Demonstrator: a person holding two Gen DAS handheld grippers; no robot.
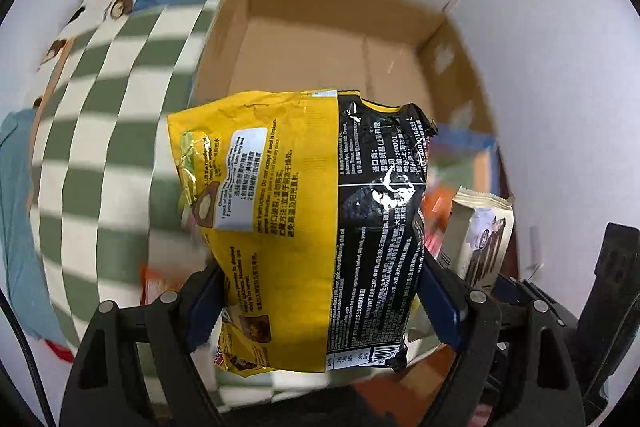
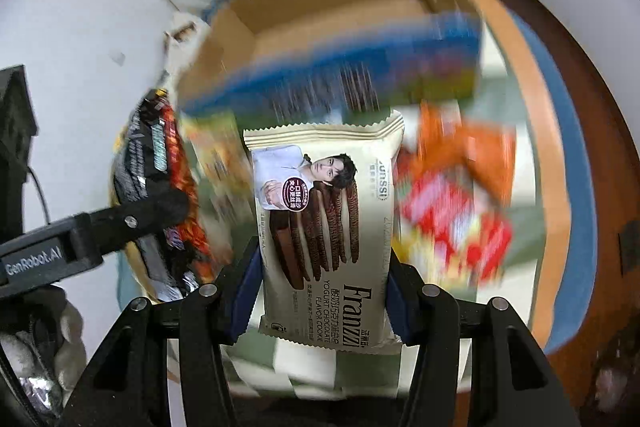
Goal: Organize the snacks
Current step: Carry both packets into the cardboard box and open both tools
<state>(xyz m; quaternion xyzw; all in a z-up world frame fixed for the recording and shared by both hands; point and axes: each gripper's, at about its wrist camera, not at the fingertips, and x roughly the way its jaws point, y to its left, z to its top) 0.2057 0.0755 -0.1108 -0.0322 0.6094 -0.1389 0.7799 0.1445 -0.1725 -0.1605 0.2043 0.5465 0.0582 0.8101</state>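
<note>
Left gripper [image 1: 320,303] clamped on yellow-black noodle packet [image 1: 304,227], right gripper [image 2: 318,301] clamped on Franzzi cookie pack [image 2: 328,227], cardboard box [image 1: 452,67] beyond, blurred blue snack pack [image 2: 340,71] only in right view.

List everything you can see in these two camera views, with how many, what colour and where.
Noodle packet: one, yellow and black, in the left gripper.
Cookie packet: one, cream, in the right gripper.
Cardboard box: one, brown, open, beyond both packets.
Loose snacks: several, orange, red, blue; blurred, between the cookie packet and the box.
Checked cloth: one, green and white, under the box.
Left gripper: black, blue pads, shut on the noodle packet.
Right gripper: black, blue pads, shut on the cookie packet.
</note>
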